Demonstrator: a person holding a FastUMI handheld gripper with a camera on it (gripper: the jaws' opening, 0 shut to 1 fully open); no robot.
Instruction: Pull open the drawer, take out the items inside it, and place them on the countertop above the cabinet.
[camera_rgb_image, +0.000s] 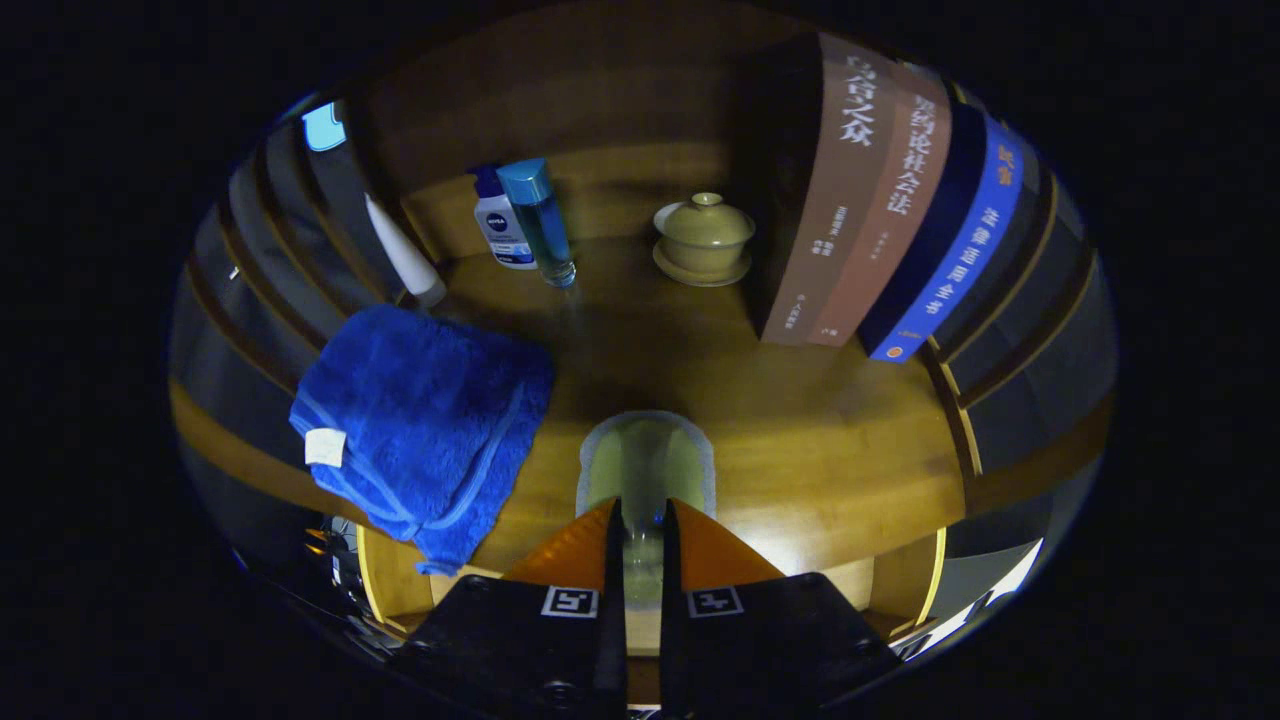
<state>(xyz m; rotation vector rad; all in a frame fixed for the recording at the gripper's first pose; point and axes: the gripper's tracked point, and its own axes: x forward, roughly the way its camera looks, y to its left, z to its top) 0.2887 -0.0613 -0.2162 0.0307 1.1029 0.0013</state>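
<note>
My gripper (640, 512) hangs over the front part of the wooden countertop (820, 440), its fingers nearly together and shut on a pale green, translucent rounded item (645, 462). The item reaches out ahead of the fingertips, low over the wood. Whether it touches the top I cannot tell. A folded blue towel (425, 415) lies on the countertop to the left of the fingers, one corner hanging over the front edge. Below that edge, on both sides of the fingers, the light wooden walls of the open drawer (385, 580) show. Its inside is hidden by the gripper.
At the back of the countertop stand a white bottle with a blue cap (500, 225), a clear blue bottle (540, 220) and a white tube (405, 255). A lidded olive tea bowl on a saucer (703, 240) sits near upright books (880, 210) at the right.
</note>
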